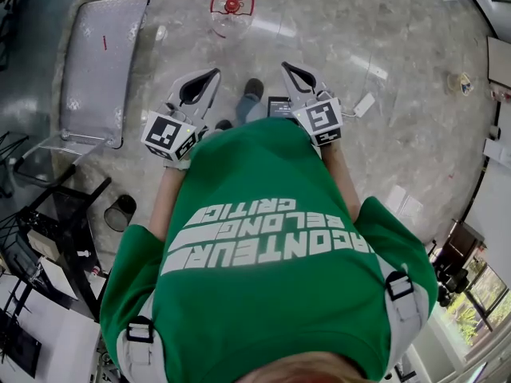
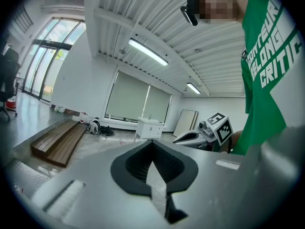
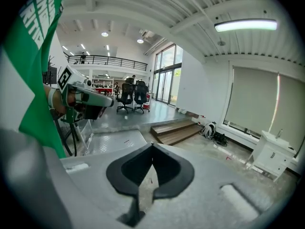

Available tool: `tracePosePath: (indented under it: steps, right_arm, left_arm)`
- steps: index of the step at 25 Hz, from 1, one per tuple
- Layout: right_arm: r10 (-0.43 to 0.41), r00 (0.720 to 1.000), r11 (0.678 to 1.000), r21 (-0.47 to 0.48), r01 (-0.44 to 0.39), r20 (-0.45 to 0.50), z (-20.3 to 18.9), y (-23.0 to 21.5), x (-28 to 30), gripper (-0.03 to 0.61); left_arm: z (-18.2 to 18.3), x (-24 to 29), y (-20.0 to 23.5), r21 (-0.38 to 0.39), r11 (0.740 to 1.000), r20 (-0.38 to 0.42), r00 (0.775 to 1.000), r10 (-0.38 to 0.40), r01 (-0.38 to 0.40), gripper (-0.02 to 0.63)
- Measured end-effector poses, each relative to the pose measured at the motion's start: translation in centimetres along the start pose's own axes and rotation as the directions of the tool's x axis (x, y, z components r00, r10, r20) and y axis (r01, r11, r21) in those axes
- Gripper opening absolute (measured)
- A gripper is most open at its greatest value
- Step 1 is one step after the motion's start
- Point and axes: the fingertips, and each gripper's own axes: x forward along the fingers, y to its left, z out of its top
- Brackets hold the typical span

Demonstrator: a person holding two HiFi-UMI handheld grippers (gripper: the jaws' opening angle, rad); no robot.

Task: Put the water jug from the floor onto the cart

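The water jug sits on the pale stone floor ahead of the person, well apart from both claws, so the step in hand looks like the approach. To do it well, both claws should open before they come down. One would best close on the red handle at the top while the other steadies the clear body, since a smooth round wall is likely to slip from a single pinch. The lift should stay level and carry sideways to the cart, whose ribbed metal deck lies on the floor to the jug's left, near it but not touching. The jug is transparent, with a red cap and a red carrying frame around its neck. It seems to stand upright, and how much water it holds cannot be told. Nearer the person, the left claw and the right claw point forward, each pressed together with nothing between its jaws.
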Motion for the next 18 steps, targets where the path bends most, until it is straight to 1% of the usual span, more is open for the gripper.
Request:
tracePosePath:
  steps: [5,10,15,18]
  right_arm:
    - [-0.006,1.000,1.000,0.030,0.005,0.008,-0.1,-5.0,1.1,-0.008]
    - [0.008,1.000,0.999,0.041,-0.009,0.016,-0.3,-8.9,2.4,-0.008]
    - [0.019,1.000,0.997,0.069,-0.021,0.021,-1.6,-12.6,2.9,-0.008]
    - [0.012,1.000,0.997,0.082,-0.014,0.016,-2.3,-15.0,3.6,-0.008]
  left_arm:
    - [1.3,4.3,1.3,0.012,1.000,-0.012,1.000,0.013,-0.013,0.015]
    - [1.7,8.0,2.8,0.014,0.999,-0.035,0.999,0.037,-0.037,0.015]
    - [1.8,11.1,3.0,0.024,0.998,-0.056,0.997,0.061,-0.060,0.015]
    - [1.6,12.5,3.5,0.022,0.997,-0.065,0.995,0.076,-0.075,0.015]
